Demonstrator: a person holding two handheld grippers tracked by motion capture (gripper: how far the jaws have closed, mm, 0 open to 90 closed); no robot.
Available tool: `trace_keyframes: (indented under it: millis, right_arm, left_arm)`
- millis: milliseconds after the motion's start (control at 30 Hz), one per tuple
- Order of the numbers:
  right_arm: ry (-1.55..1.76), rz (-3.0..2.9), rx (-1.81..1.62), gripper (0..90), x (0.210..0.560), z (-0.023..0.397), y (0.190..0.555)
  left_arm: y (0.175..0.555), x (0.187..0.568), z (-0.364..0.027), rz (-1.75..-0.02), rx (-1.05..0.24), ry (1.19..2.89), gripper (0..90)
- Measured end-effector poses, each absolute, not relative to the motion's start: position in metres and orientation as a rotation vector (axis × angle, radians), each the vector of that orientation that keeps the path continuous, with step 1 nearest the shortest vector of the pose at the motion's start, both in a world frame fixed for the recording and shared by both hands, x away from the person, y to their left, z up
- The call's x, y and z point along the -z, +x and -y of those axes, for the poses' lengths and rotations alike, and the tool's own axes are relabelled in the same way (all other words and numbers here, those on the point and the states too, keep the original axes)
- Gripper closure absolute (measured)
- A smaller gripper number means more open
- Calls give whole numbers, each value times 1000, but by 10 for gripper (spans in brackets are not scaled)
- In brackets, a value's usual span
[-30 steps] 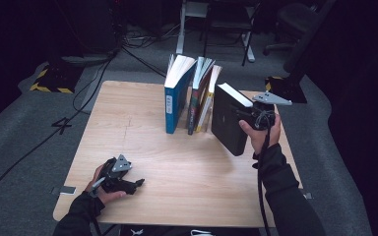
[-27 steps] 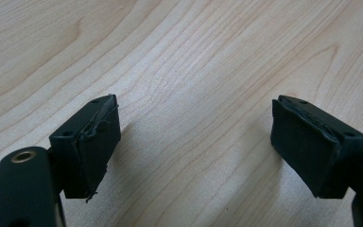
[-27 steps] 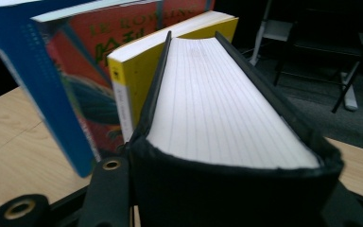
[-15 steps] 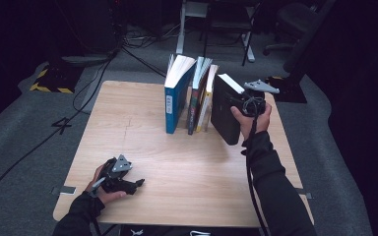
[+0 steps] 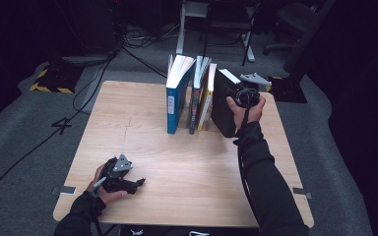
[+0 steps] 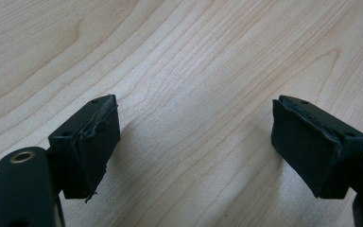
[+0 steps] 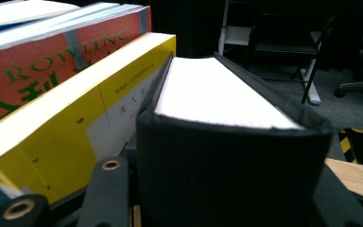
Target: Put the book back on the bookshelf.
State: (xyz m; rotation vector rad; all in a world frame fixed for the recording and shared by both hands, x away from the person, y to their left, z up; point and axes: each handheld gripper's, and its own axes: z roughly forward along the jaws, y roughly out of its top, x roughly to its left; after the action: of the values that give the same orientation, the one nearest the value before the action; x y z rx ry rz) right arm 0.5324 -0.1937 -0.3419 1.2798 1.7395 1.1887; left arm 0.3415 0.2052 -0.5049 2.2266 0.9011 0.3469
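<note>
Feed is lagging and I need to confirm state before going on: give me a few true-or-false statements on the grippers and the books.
1. The right gripper is clamped on the black book. True.
2. The black book lies flat on the table. False: it stands upright at the right end of the row.
3. The left gripper holds a book. False: its jaws are open over bare wood.
4. The yellow book stands right beside the black one. True.
</note>
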Motion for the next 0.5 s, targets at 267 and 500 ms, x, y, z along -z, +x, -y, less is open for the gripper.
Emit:
trace_keyframes:
  millis: [267,500]
  right_arm:
    - [1235,-1740,-1182,534,358,193,533]
    - [1219,-1786,-1169,527,361,198,524]
  left_arm:
    - [341,505,-205,-899,-350,2229,168]
    - [341,505,-205,-899,-350,2230,168]
